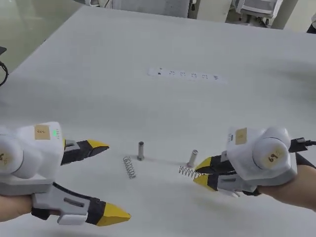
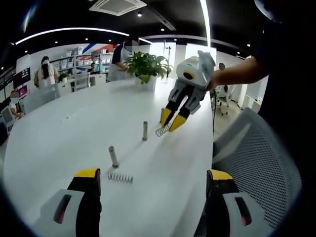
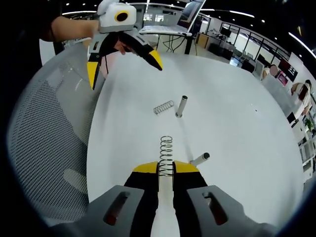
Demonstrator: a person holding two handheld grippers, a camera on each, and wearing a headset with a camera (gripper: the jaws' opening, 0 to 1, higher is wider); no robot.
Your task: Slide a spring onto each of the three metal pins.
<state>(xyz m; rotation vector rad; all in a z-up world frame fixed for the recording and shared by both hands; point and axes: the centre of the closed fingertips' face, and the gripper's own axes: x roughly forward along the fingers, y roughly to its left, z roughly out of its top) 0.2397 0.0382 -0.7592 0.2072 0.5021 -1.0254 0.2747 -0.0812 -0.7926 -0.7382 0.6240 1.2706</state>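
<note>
**Right tongs (image 1: 201, 172) pinching a spring (image 1: 186, 171) beside a pin; left tongs (image 1: 111, 180) gaping wide**

The right tongs are closing narrowly on one end of the spring. The rest of the coil is sticking out past the yellow tips, low over the bench (image 1: 148, 39). Its free end is lying just beside the foot of the right pin (image 1: 192, 158); whether it is touching the pin cannot be told. The left pin (image 1: 141, 150) is standing upright well apart from the right pin. A loose spring (image 1: 129, 167) is lying flat on the bench just beside it.

The right hand (image 1: 301, 185) is reaching in from the right edge, pointing its tongs leftward and slightly down. The left hand (image 1: 12, 207) is holding its tongs low at the near left with nothing between the jaws, and the tips are aiming right, toward the pins.

The right gripper view is looking straight along the held coil, which is running up from between its jaws. The head view is showing a white power strip (image 1: 187, 75) farther back on the bench. The left gripper view is adding a grey mesh chair (image 2: 266, 163) at the bench edge and a potted plant (image 2: 145, 66) at the far end.
</note>
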